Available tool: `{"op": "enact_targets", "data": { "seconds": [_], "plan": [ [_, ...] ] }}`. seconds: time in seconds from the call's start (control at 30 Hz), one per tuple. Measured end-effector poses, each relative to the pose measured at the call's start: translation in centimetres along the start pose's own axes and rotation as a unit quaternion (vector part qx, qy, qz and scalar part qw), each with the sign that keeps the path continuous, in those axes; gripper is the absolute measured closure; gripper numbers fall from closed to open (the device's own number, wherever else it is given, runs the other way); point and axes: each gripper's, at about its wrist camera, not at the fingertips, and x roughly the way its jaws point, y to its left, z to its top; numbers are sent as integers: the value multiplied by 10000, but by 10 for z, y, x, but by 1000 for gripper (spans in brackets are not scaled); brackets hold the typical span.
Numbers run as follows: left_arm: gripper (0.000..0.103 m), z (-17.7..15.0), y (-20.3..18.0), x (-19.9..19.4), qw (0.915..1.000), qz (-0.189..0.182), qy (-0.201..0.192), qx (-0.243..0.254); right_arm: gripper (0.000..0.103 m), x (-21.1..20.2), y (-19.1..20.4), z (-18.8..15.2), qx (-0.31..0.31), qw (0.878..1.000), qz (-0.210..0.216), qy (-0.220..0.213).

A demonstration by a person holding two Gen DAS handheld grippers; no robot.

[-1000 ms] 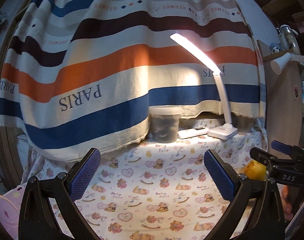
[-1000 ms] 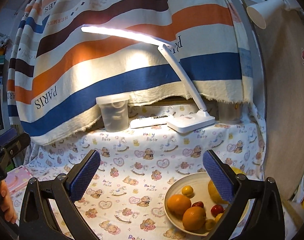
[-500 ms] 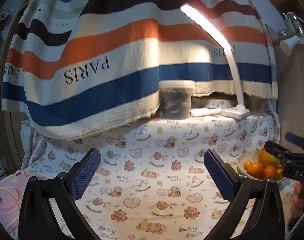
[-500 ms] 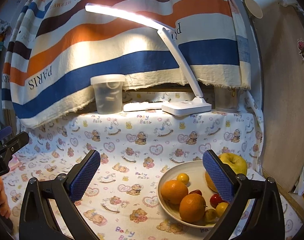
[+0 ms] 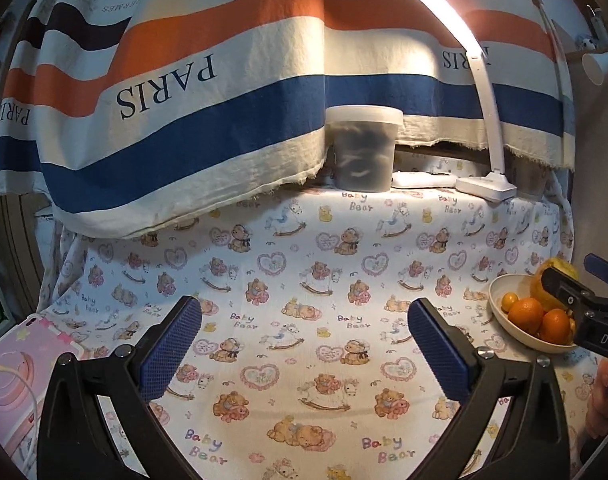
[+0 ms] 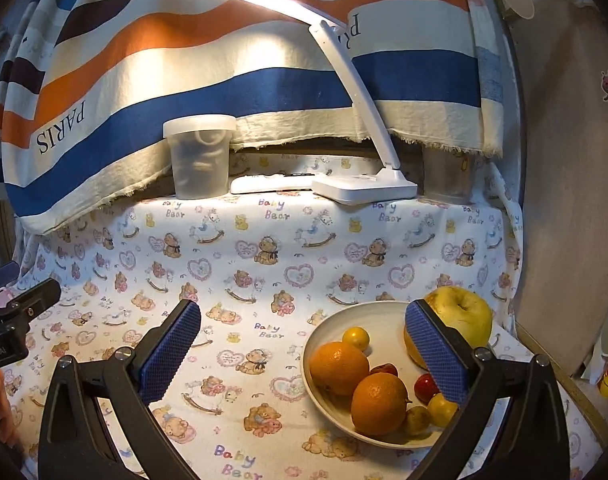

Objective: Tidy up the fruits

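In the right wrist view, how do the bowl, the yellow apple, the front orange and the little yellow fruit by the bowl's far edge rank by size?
Largest to smallest:
1. bowl
2. yellow apple, partly hidden by the gripper finger
3. front orange
4. little yellow fruit

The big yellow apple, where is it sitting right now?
In the right wrist view, the yellow apple sits at the far right rim of the fruit bowl, behind the oranges, just beyond the right hand-held gripper.
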Motion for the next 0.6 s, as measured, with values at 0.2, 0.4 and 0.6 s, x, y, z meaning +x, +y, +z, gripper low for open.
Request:
{"op": "enact_targets", "data": {
  "seconds": [0.2, 0.4, 0.6],
  "plan": [
    [1, 0, 0, 0, 10000, -4, 16, -6, 0, 0, 0, 0, 1, 10000, -2, 0],
    [1, 1, -1, 0, 10000, -39, 22, 10, 0, 0, 0, 0, -2, 10000, 1, 1],
    [1, 1, 0, 1, 10000, -29, 26, 3, 0, 0, 0, 0, -13, 10000, 16, 7]
  ]
}}
